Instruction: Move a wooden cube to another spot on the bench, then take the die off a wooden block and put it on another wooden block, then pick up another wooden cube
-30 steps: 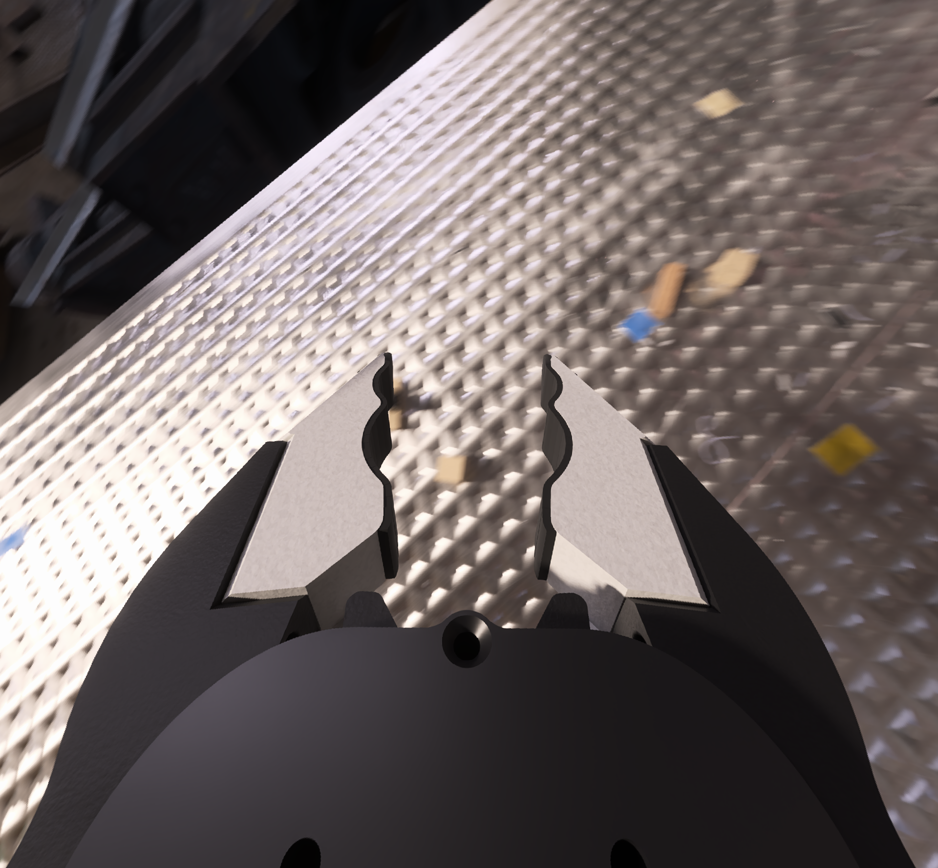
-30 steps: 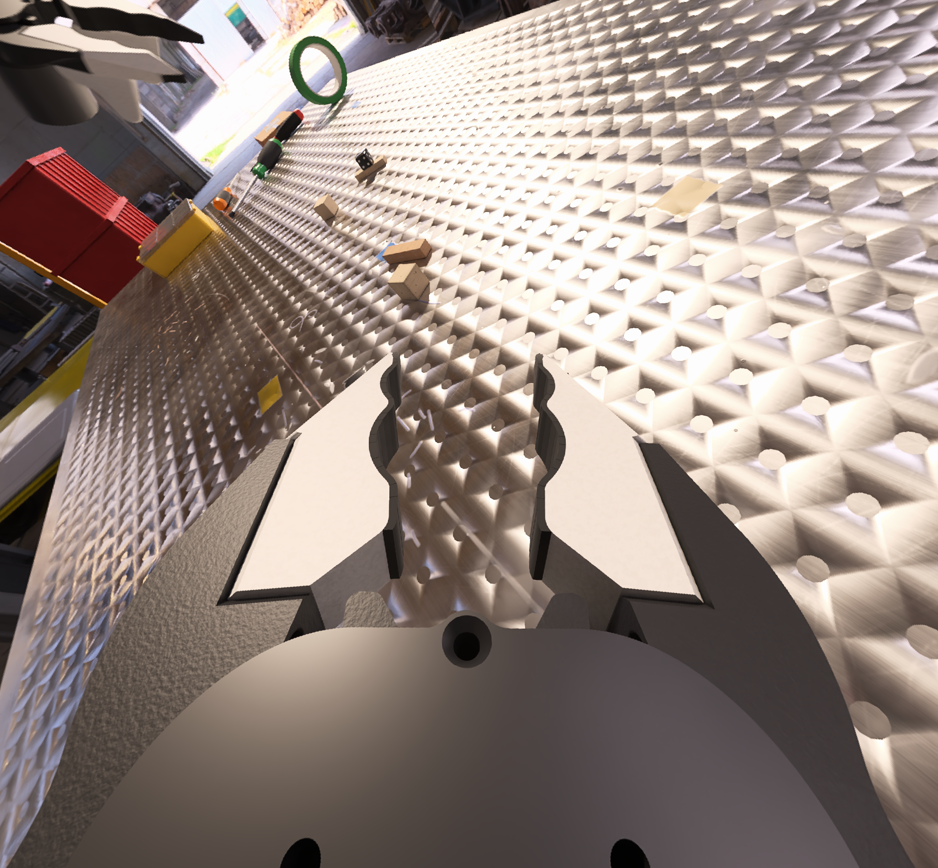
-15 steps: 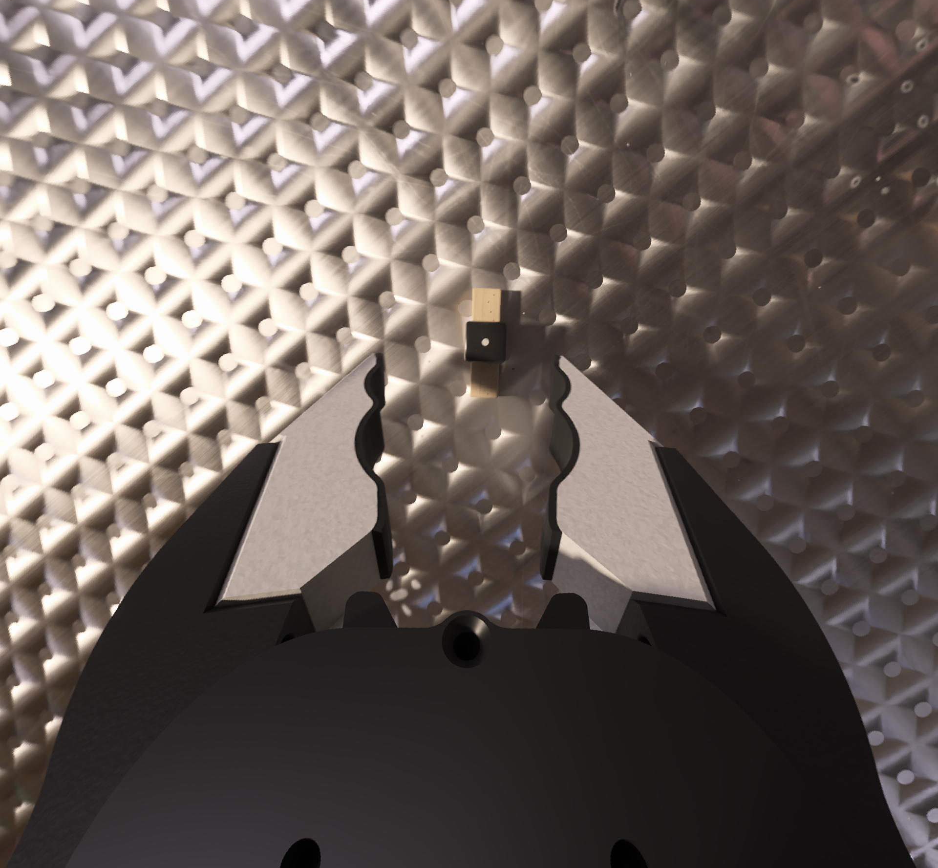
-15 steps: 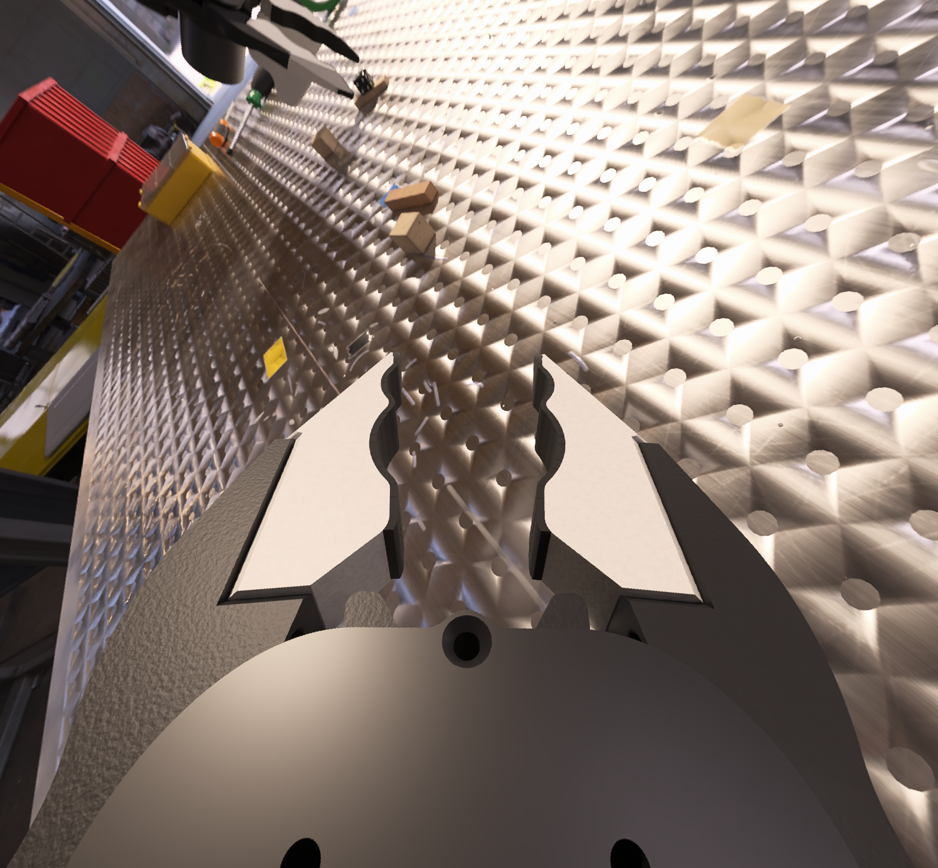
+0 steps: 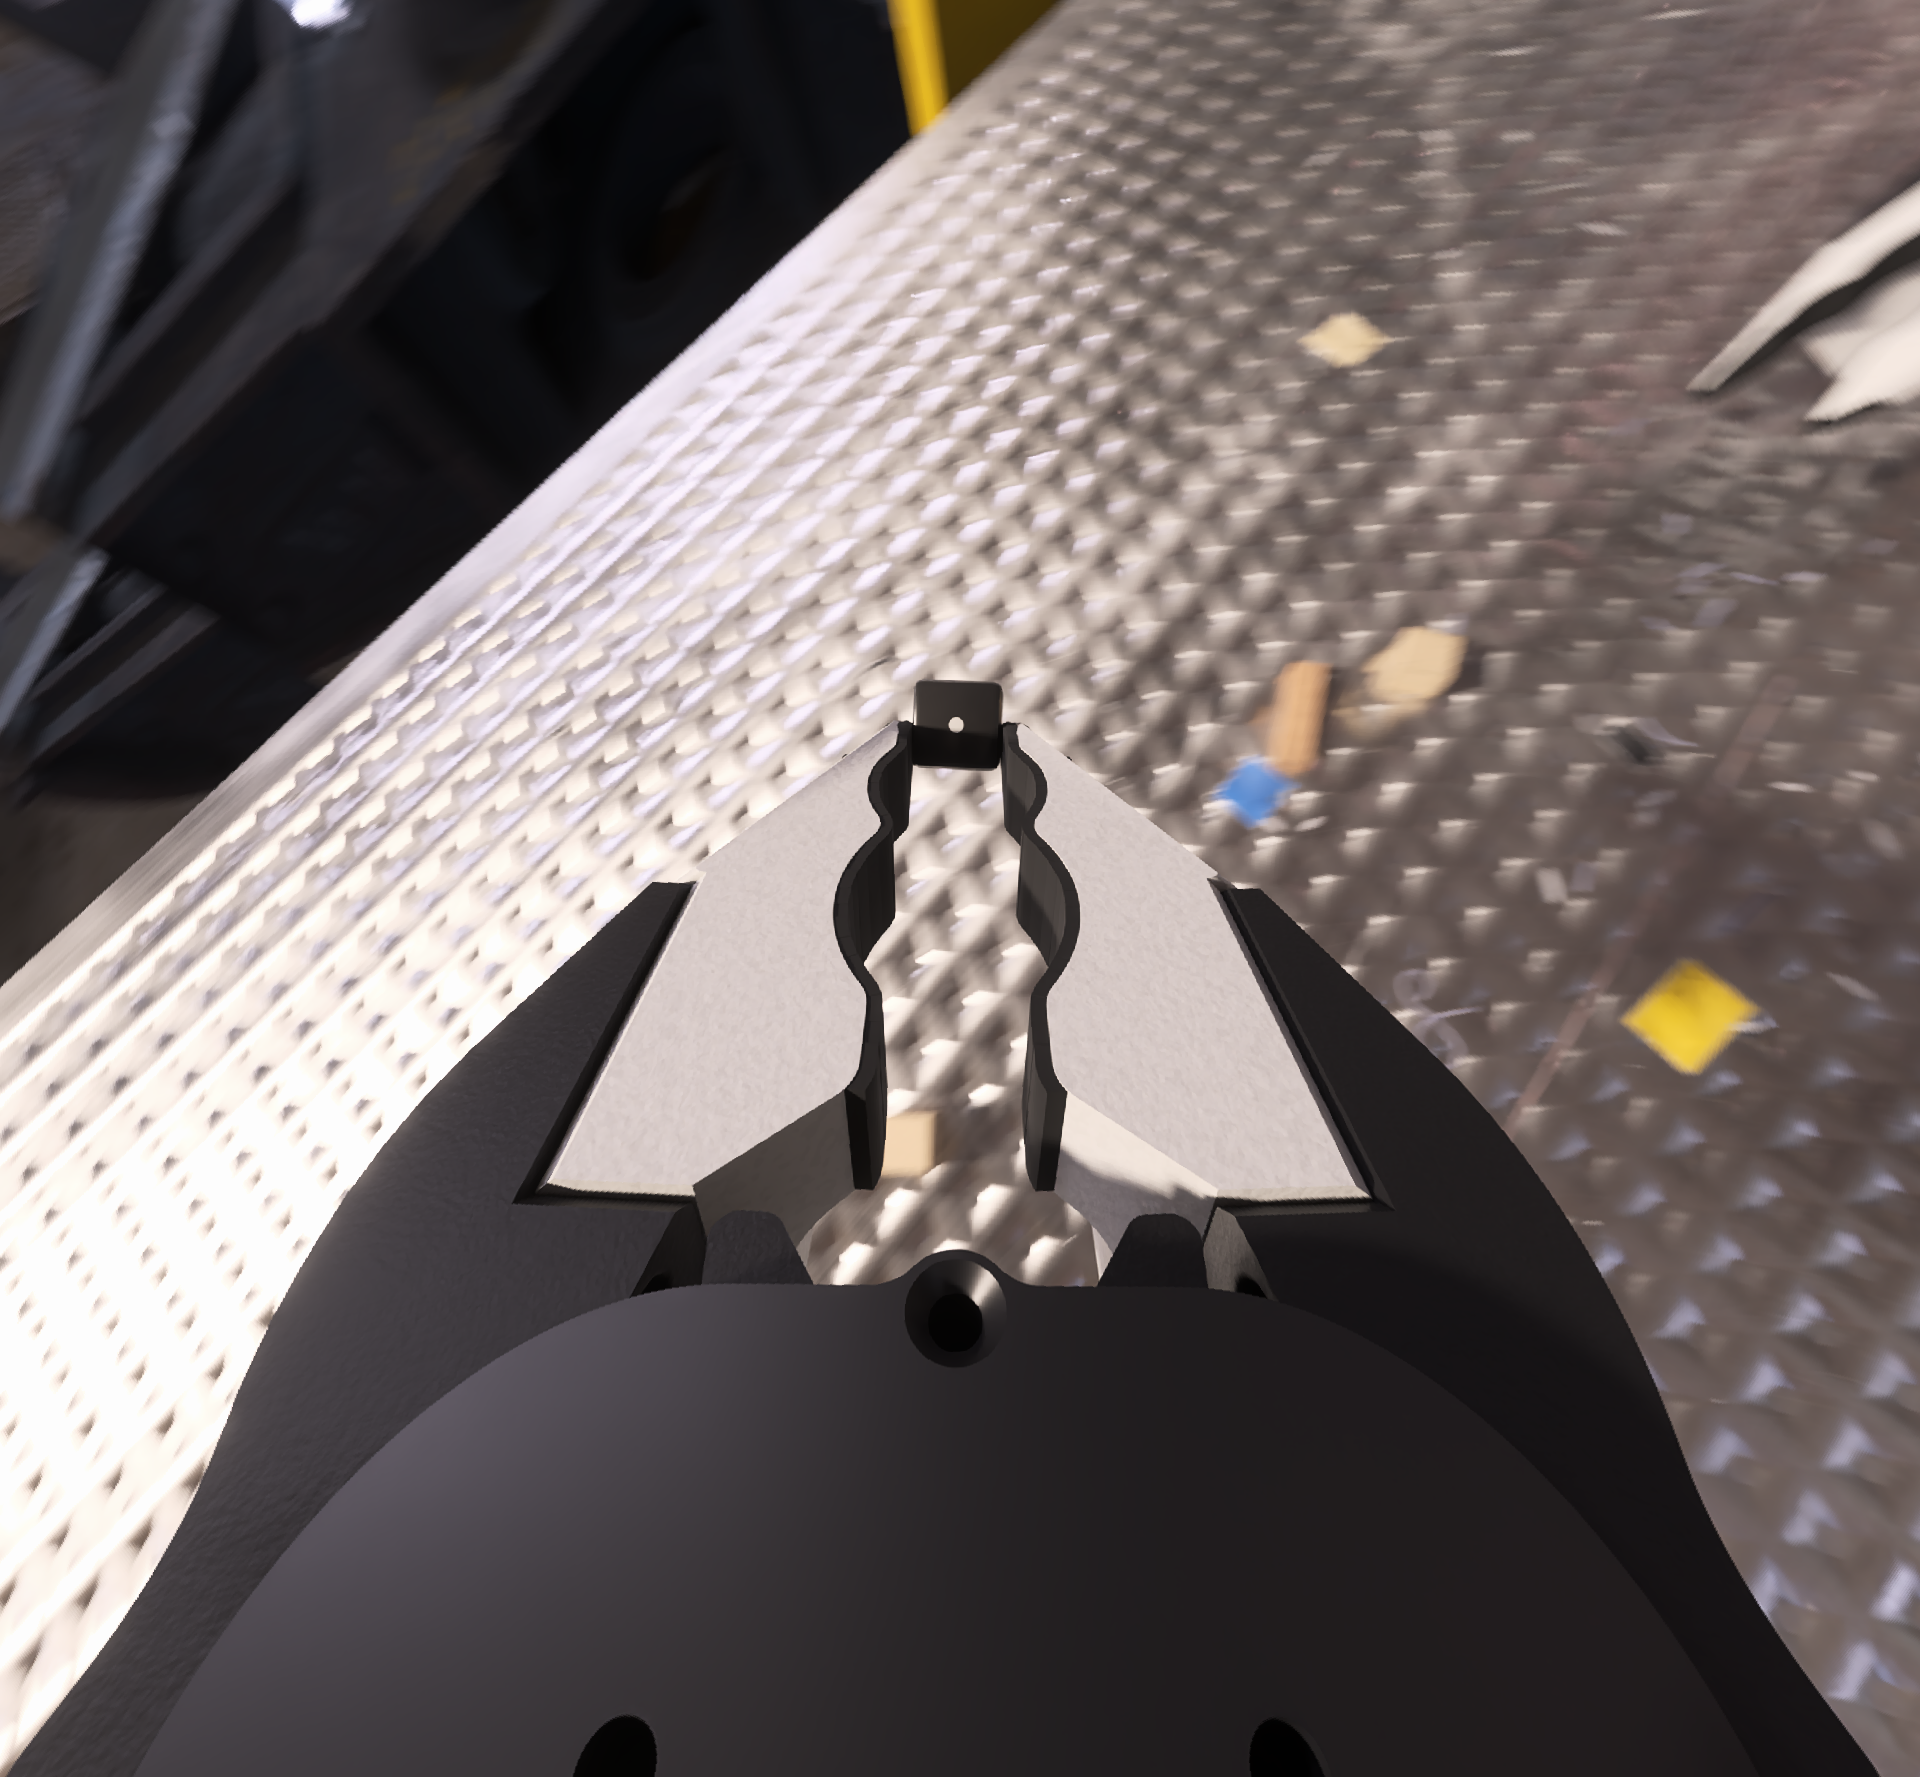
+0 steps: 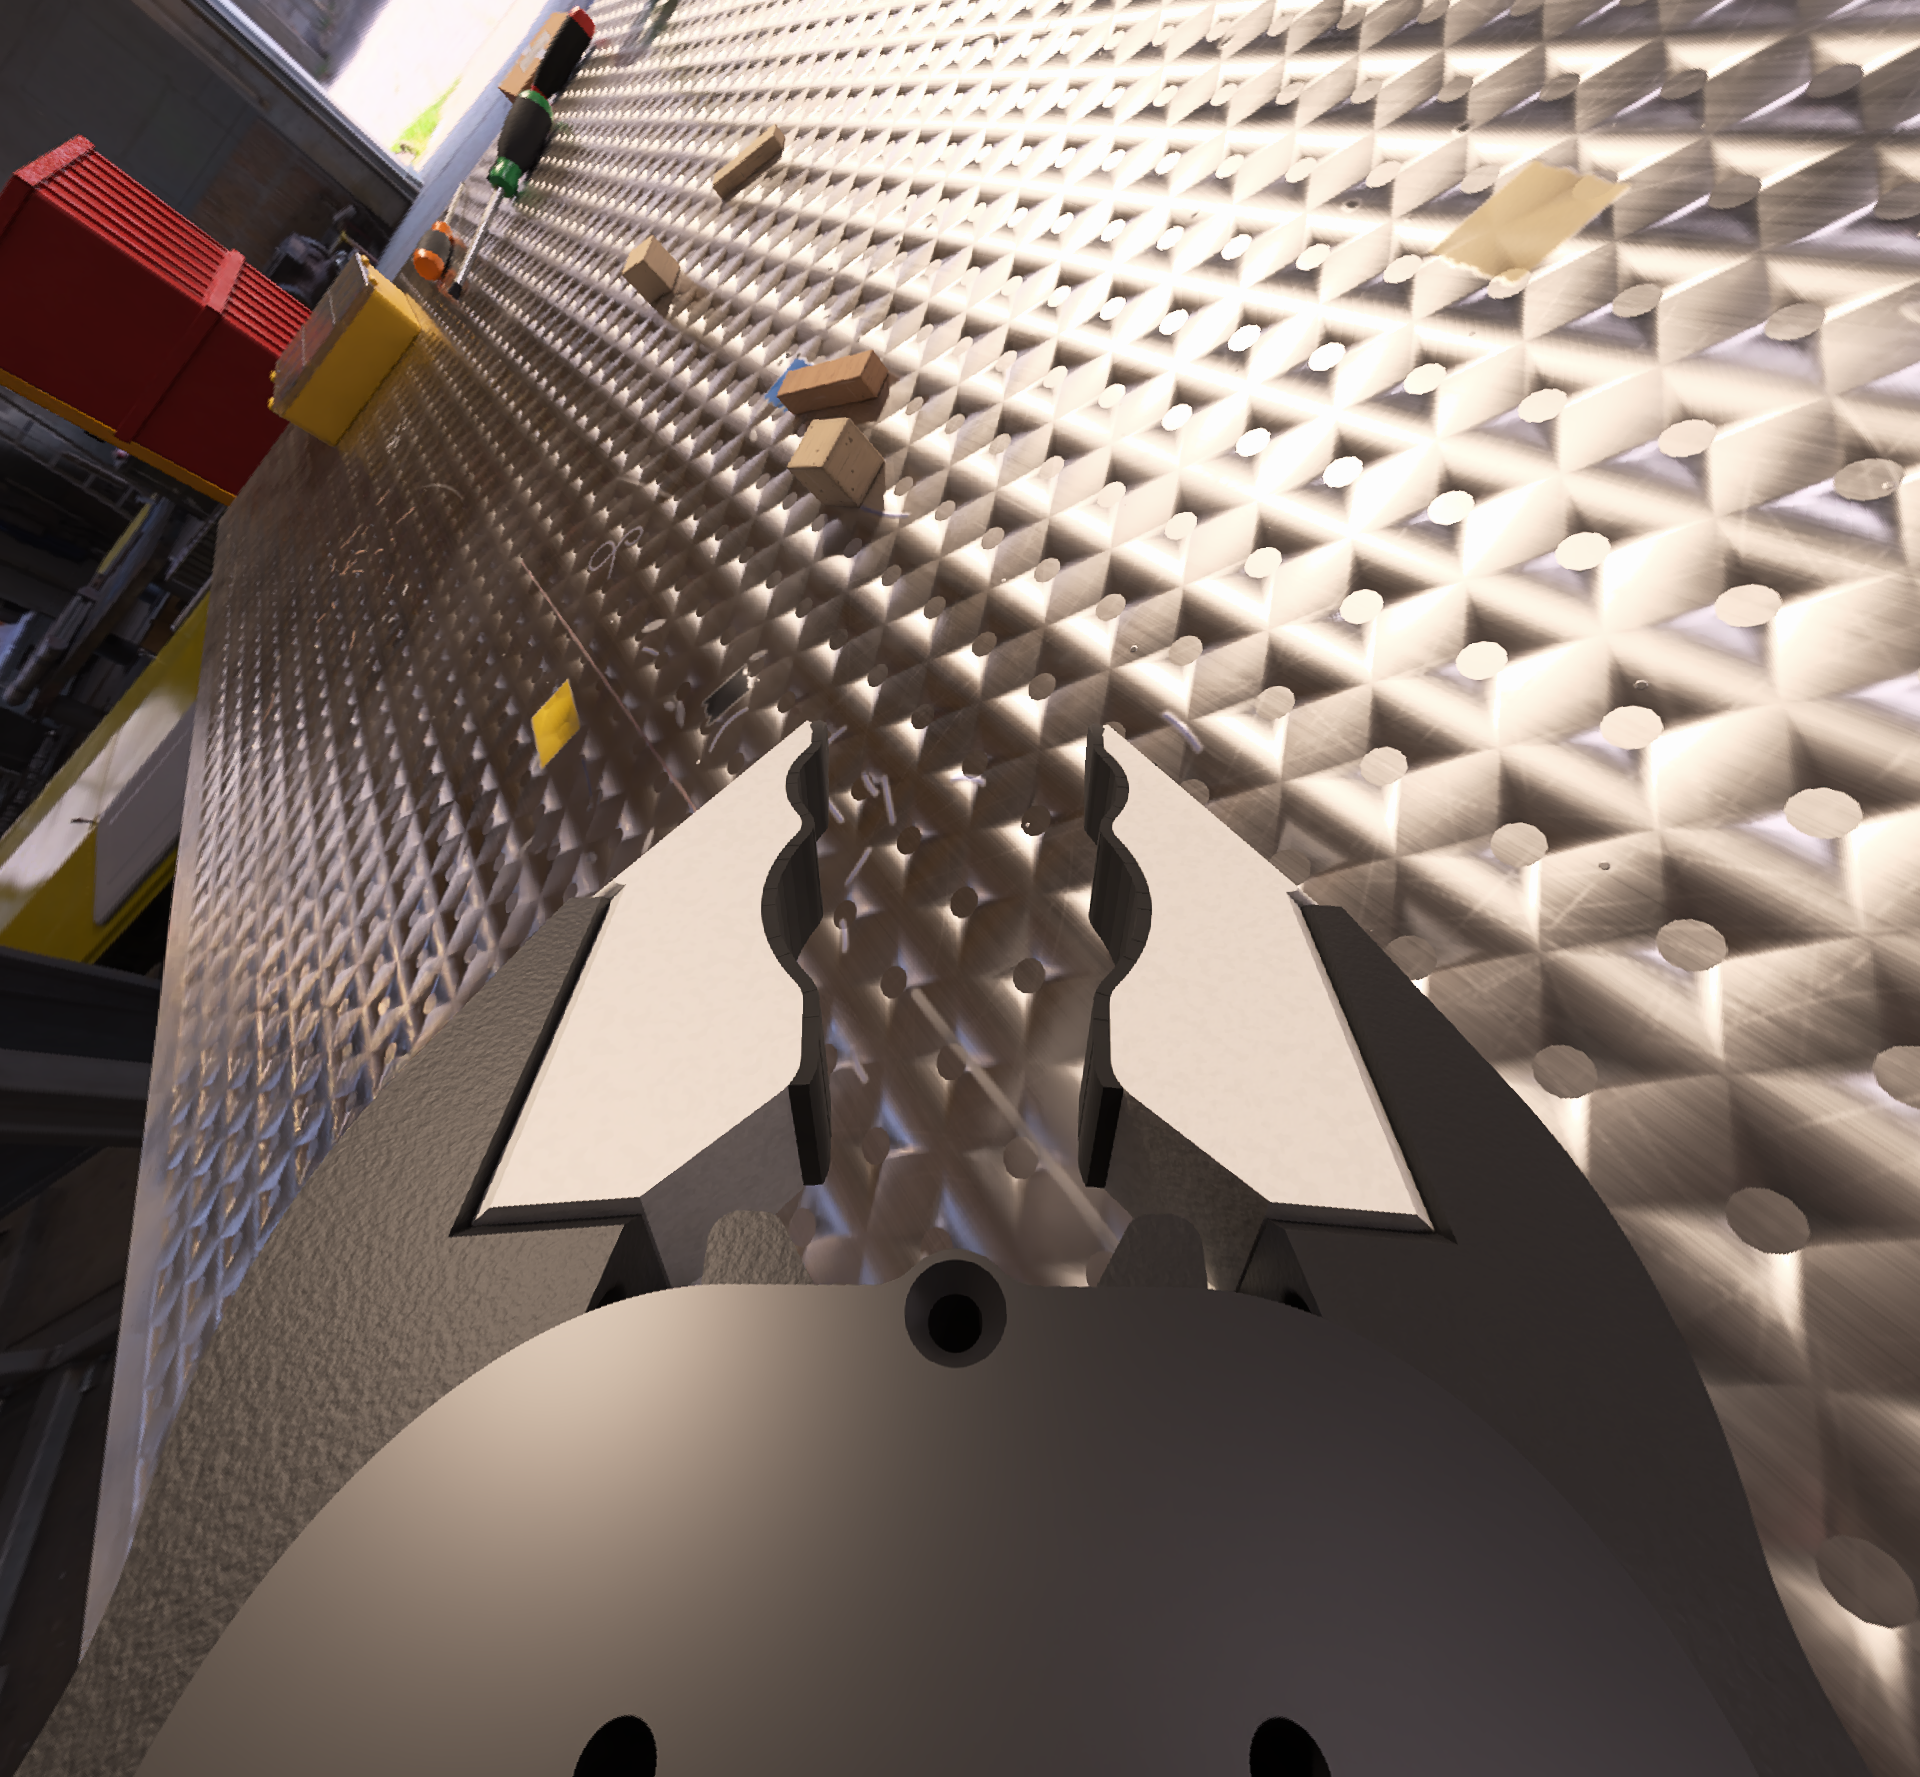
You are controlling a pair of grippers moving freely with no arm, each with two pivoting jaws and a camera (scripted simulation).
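The left gripper [image 5: 956, 759] pinched one small black die with a white pip [image 5: 956, 724] at its fingertips, above the studded steel bench [image 5: 1143, 397]. The right gripper [image 6: 954, 759] stood wide and empty. Four wooden pieces lay on the bench: two cubes [image 6: 837, 460] [image 6: 650, 267] and, apparently, two longer blocks [image 6: 831, 379] [image 6: 748, 160].

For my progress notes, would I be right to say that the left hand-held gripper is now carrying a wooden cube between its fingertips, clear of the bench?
Not quite: the left hand-held gripper carries the black die, not a wooden cube. The left wrist view shows it pinched between the fingertips, clear of the bench.
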